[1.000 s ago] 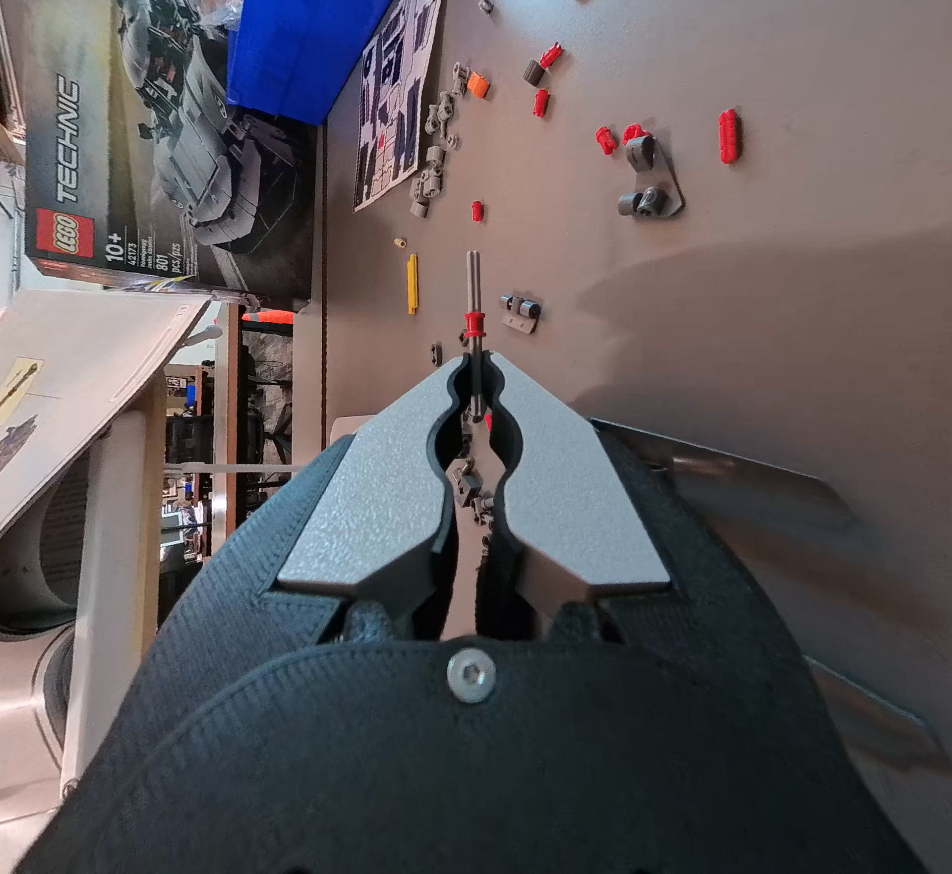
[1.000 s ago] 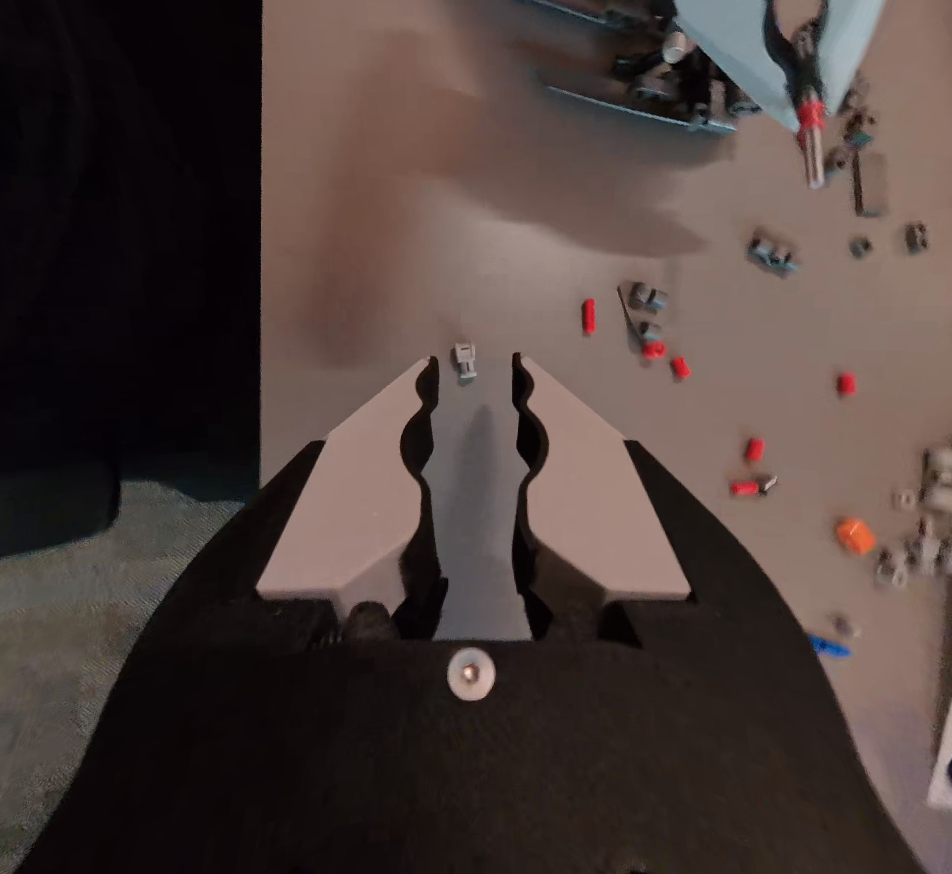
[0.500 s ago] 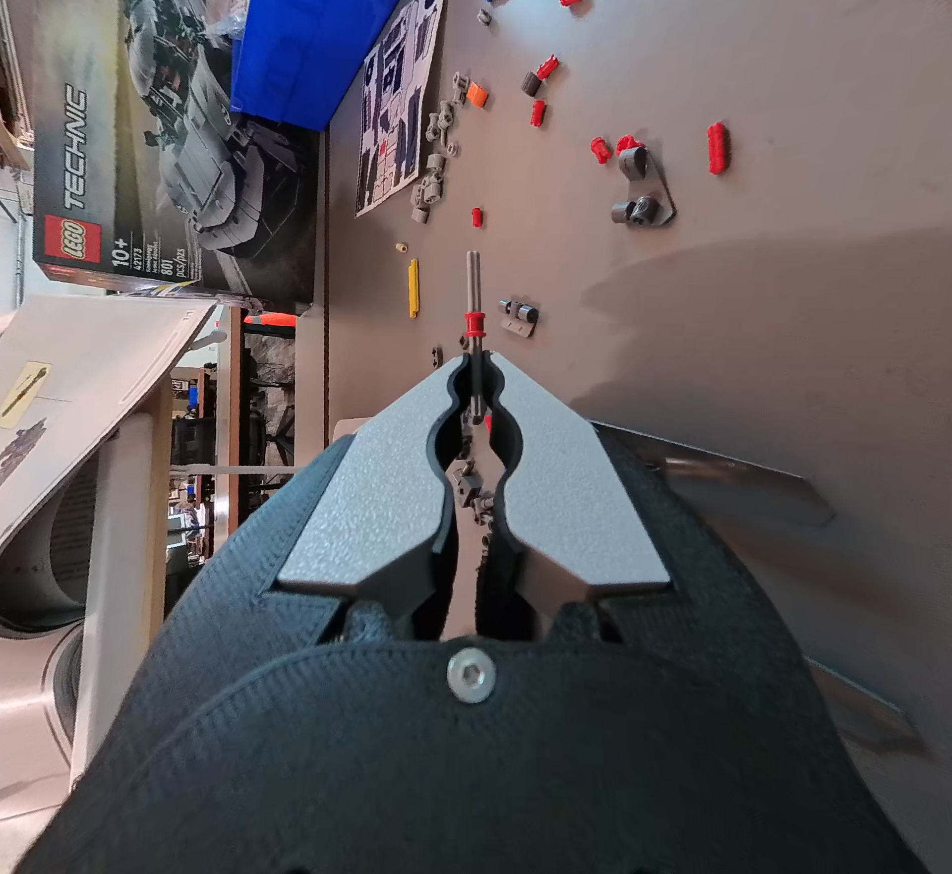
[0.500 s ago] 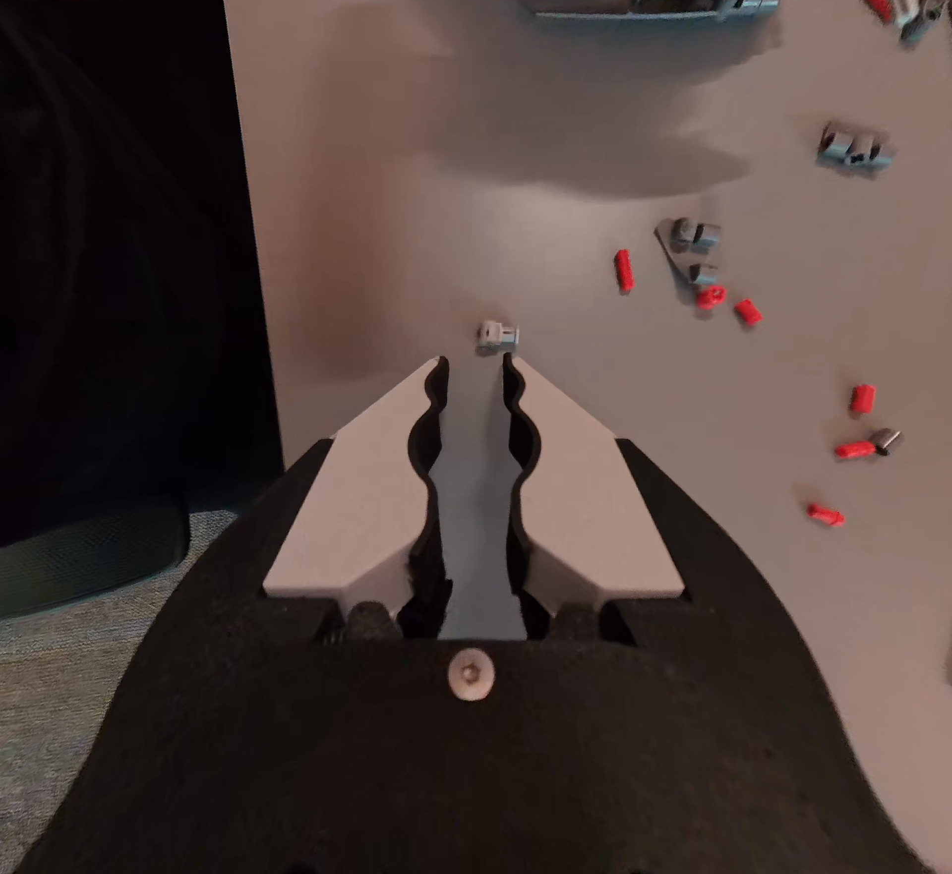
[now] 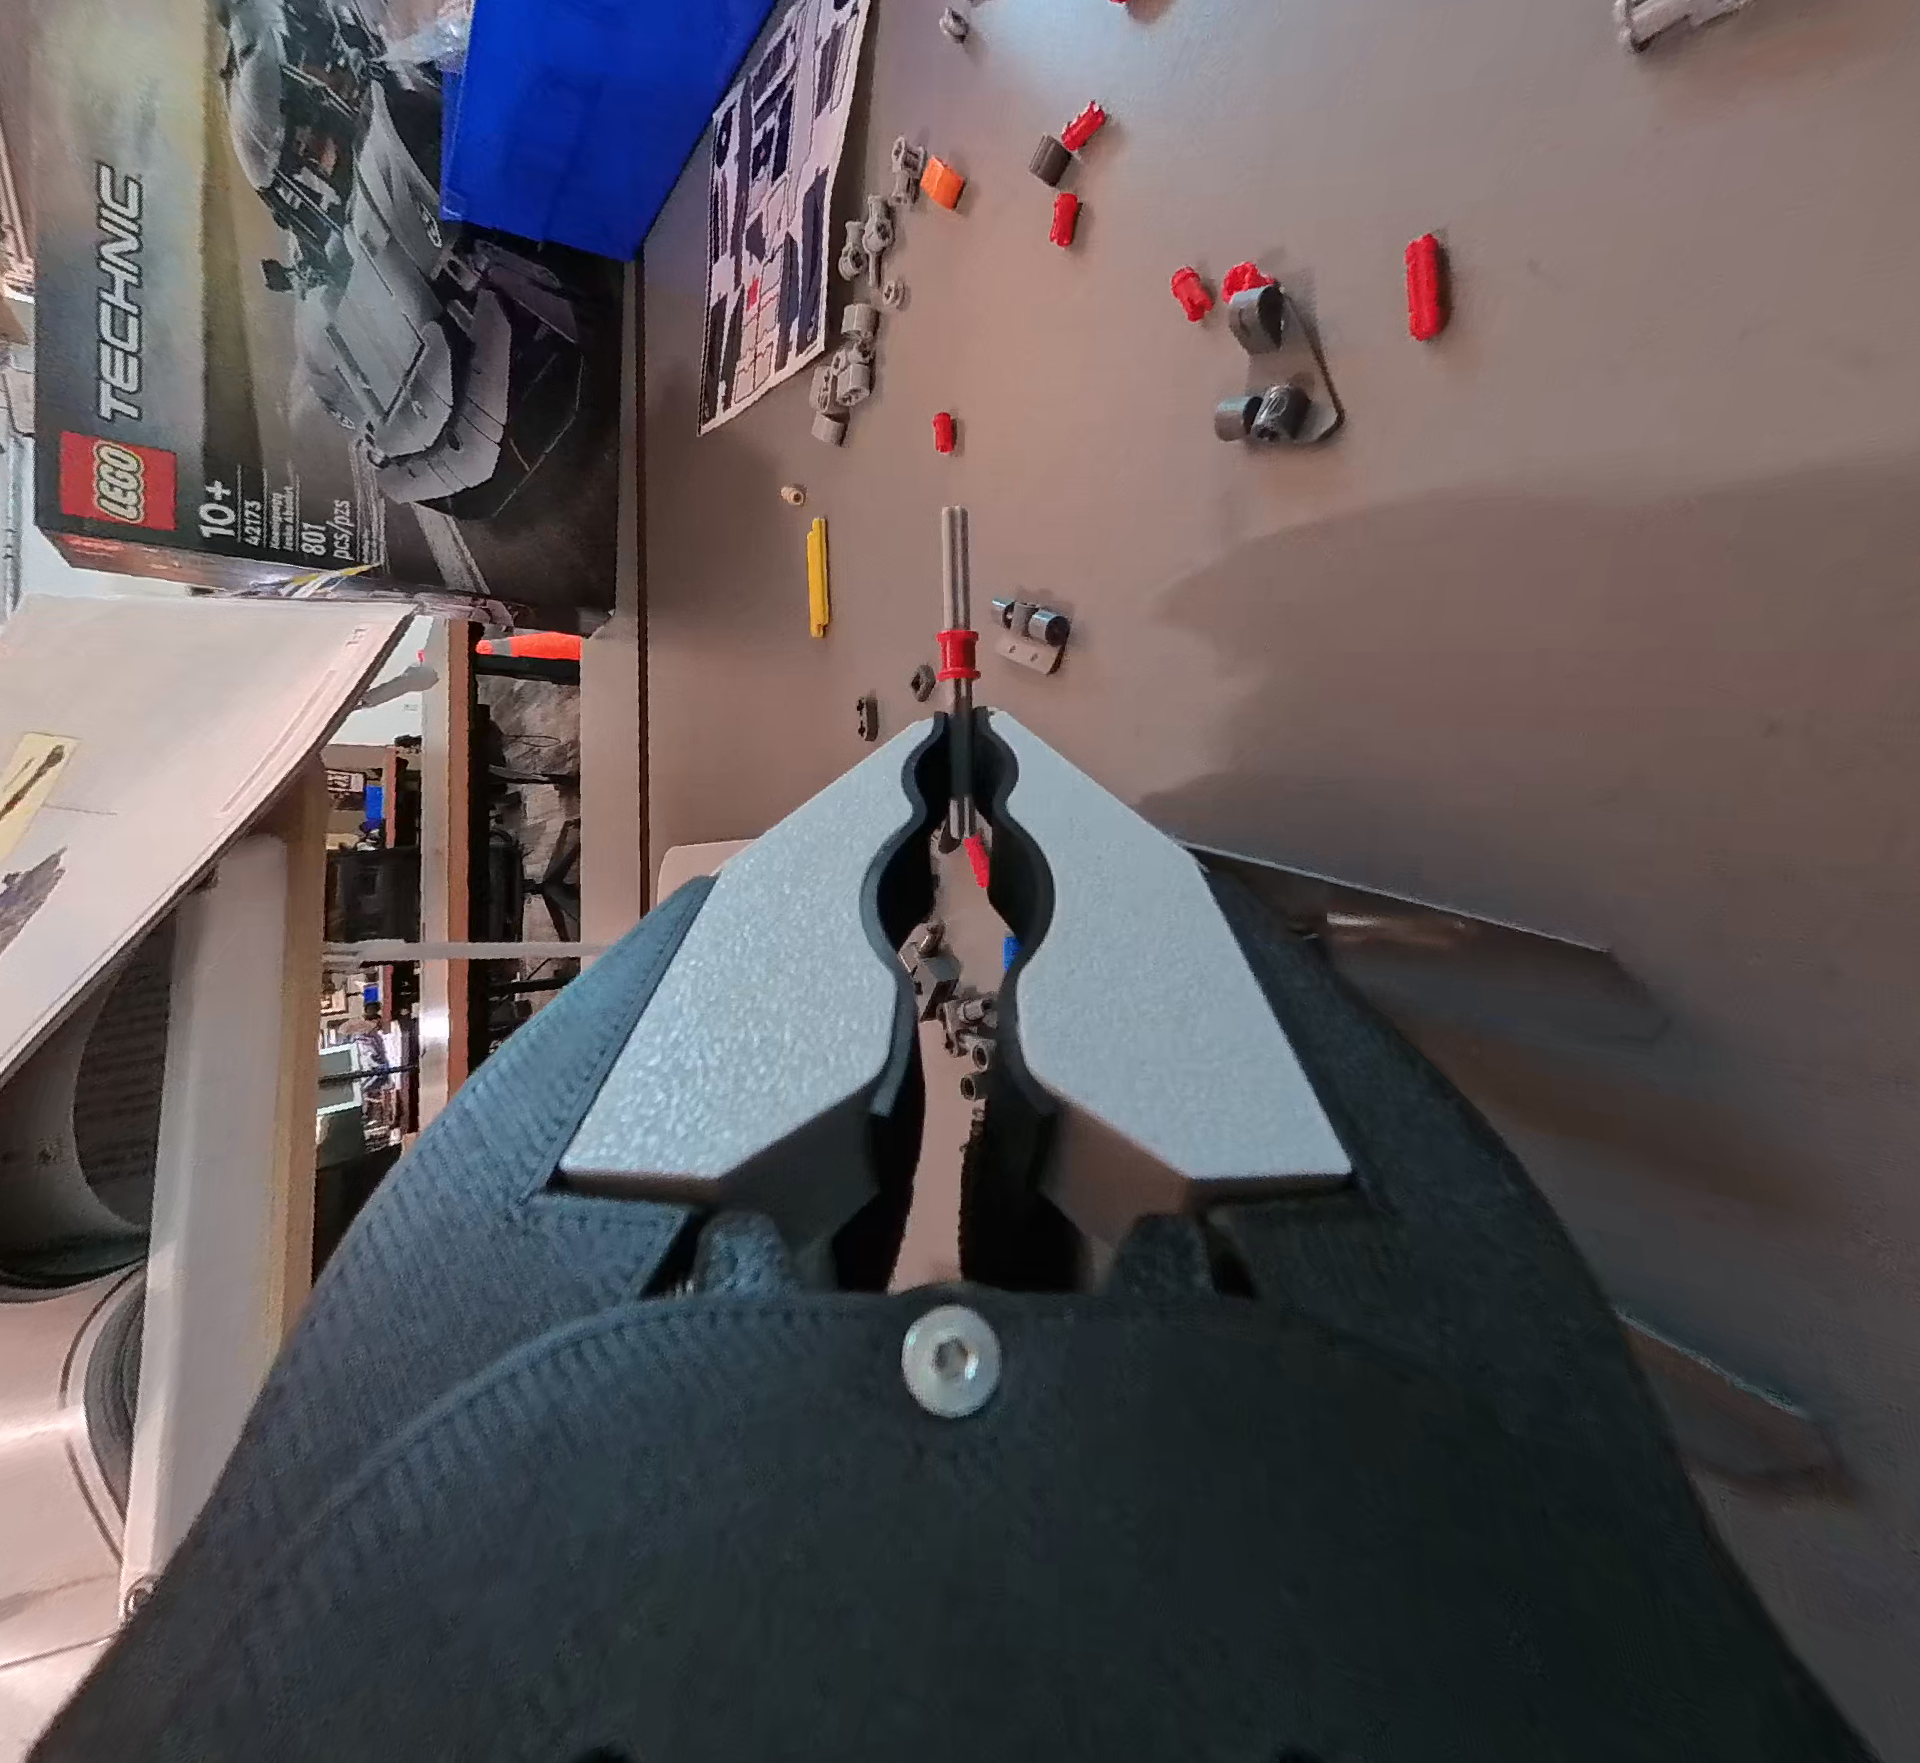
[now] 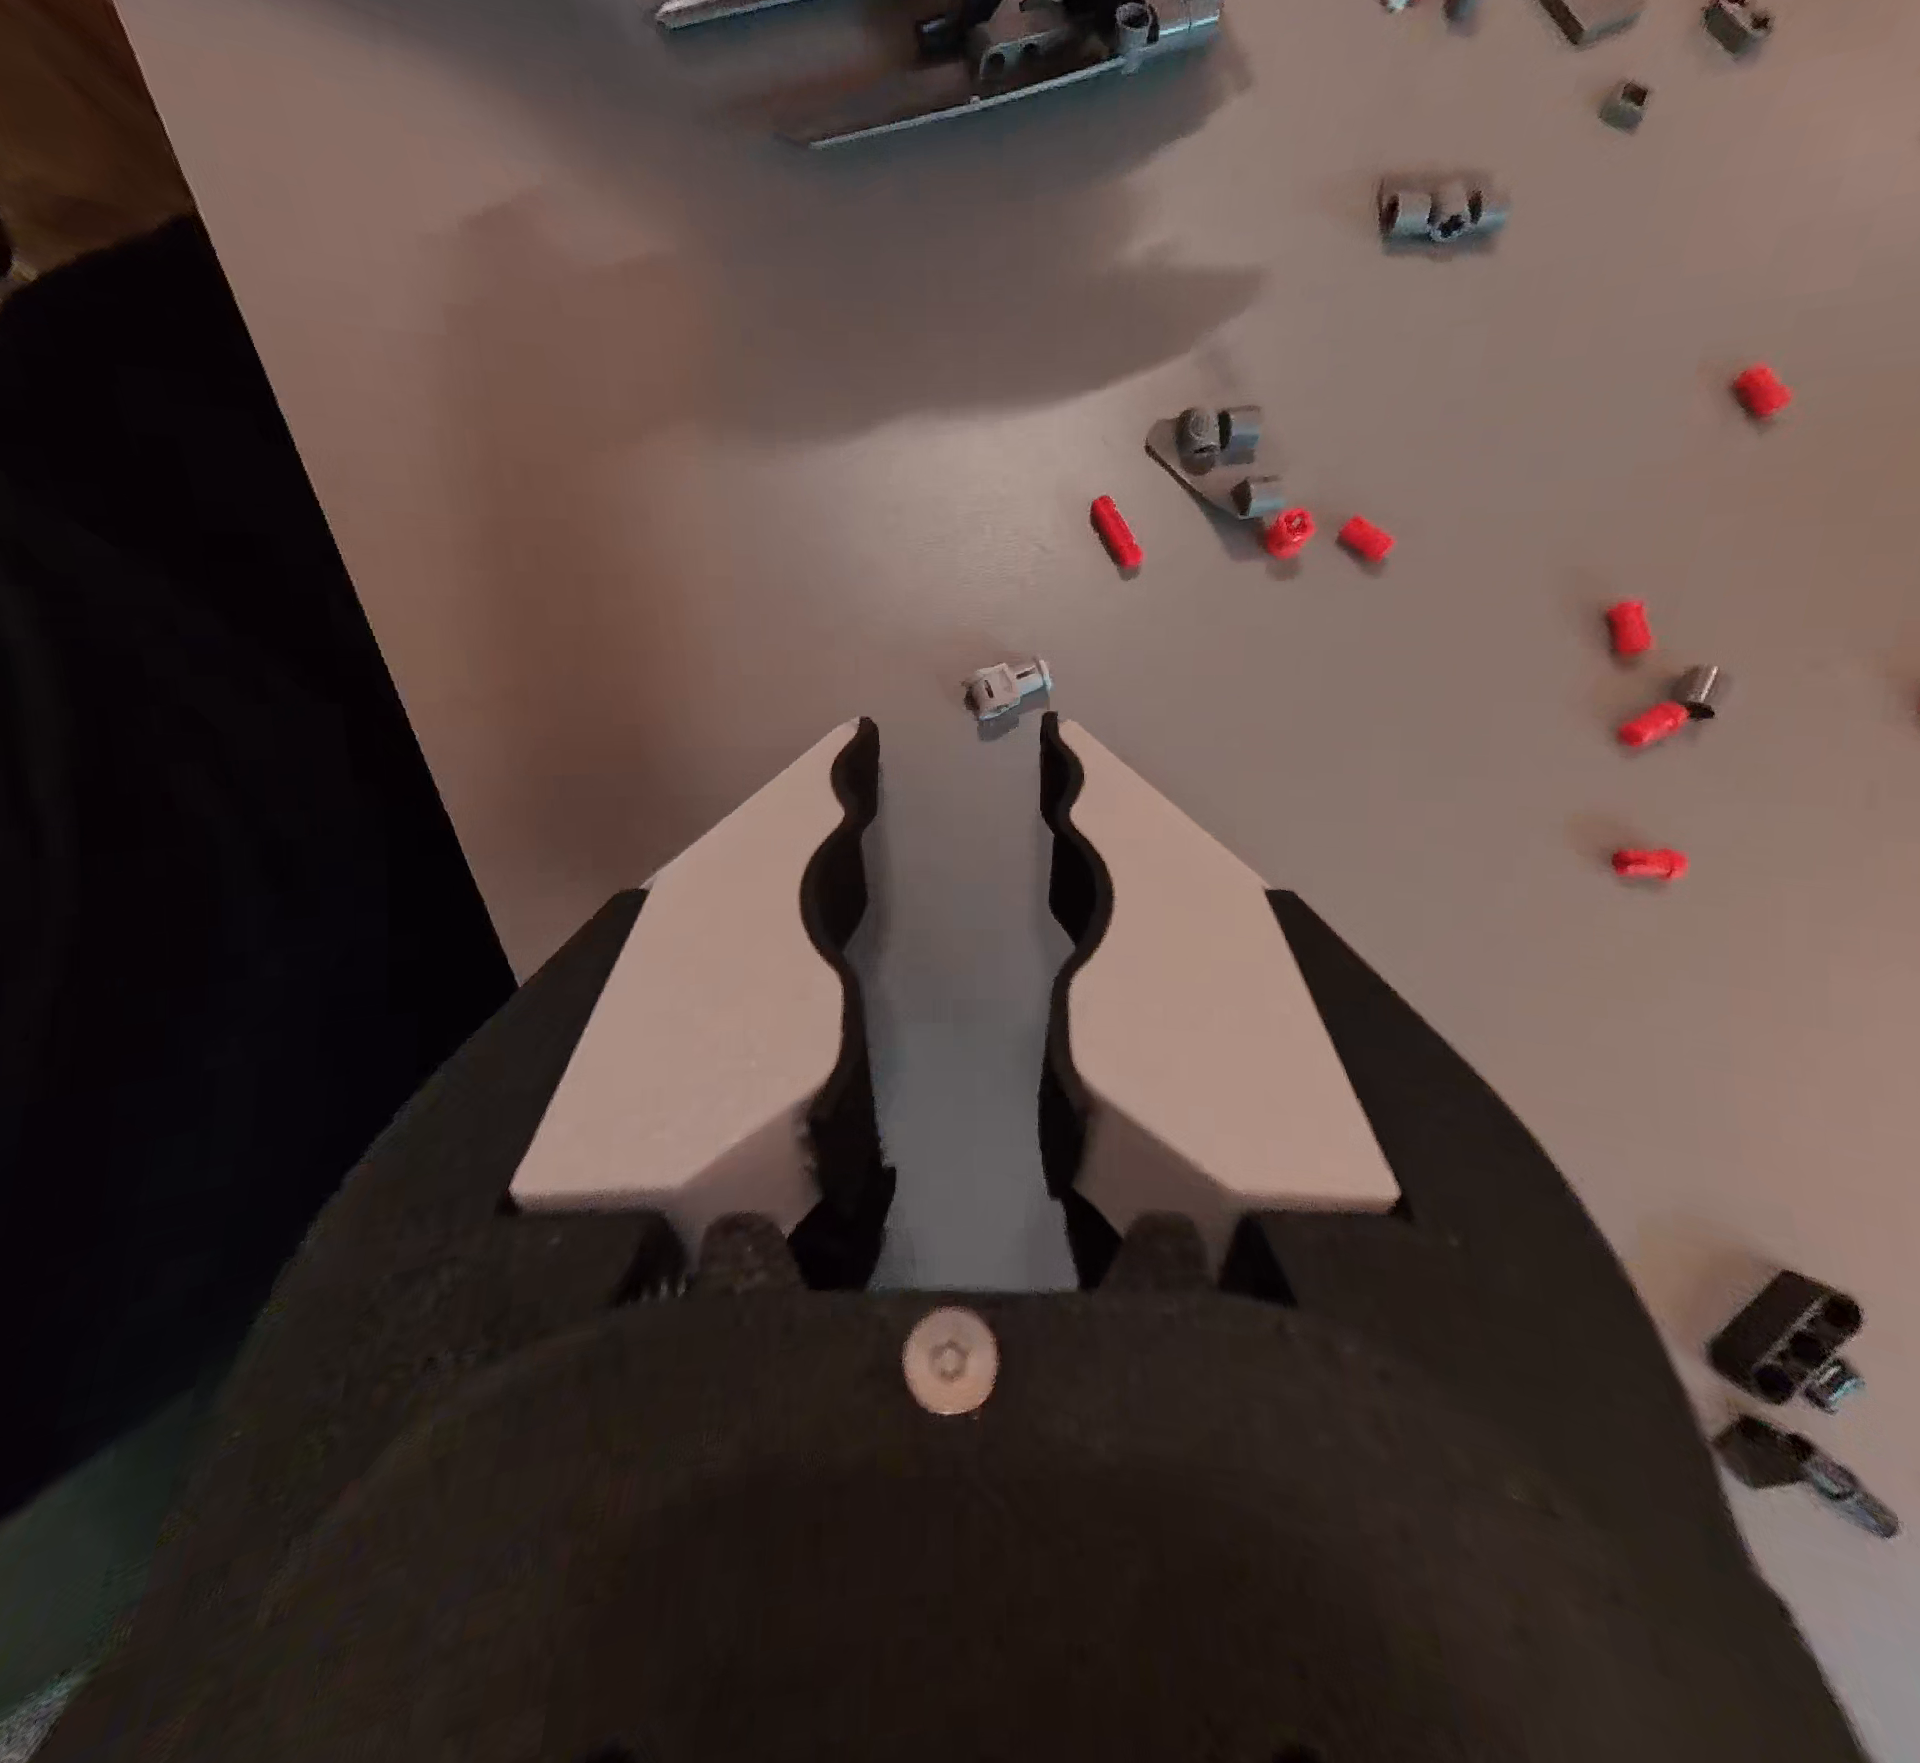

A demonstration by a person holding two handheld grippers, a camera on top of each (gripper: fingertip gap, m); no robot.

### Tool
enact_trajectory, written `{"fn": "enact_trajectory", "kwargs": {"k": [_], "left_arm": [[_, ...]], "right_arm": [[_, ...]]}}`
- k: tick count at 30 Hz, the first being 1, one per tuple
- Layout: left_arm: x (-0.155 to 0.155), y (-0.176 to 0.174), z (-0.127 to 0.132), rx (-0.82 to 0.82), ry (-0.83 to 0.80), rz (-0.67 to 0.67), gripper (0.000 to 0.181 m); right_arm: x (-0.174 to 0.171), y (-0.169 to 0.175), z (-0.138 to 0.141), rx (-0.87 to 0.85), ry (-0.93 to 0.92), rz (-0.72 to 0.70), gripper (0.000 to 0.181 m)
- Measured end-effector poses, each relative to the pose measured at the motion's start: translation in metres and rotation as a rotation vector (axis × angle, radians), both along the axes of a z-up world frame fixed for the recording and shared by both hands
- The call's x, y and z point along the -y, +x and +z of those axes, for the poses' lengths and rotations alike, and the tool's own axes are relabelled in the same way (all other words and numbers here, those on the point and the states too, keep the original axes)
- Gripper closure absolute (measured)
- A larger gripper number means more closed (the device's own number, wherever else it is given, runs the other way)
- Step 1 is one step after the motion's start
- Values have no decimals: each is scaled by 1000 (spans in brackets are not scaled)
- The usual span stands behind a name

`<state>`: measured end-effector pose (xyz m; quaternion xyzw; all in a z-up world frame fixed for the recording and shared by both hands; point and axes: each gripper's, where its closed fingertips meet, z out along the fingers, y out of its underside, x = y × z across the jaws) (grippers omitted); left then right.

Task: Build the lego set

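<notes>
The left gripper [image 5: 964, 726] is clamped on a grey axle [image 5: 955, 570] carrying a red bush [image 5: 957, 654]. The right gripper [image 6: 958, 724], jaws apart, hovers just short of the light grey connector [image 6: 1006, 683] (lying on the table). Straddle it squarely, then close gently.

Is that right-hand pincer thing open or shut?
Open. The right gripper has a clear gap between its fingers, with bare table showing through, and a small grey piece lying just past the tips.
</notes>
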<state>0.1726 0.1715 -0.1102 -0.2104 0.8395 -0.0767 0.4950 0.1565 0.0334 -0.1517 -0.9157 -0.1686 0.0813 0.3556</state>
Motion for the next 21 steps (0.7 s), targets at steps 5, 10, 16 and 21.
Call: {"fn": "enact_trajectory", "kwargs": {"k": [5,10,16,21], "left_arm": [[1,0,2,6,0,2,181],[1,-1,2,5,9,-1,181],[4,-1,0,-2,9,-13,181],[8,-2,0,-3,18,-25,181]], "right_arm": [[-11,-5,0,-23,35,-6,151],[-13,-13,1,-35,46,53,156],[-6,-7,1,-11,53,25,155],[-7,-6,-2,-15,63,34,159]]}}
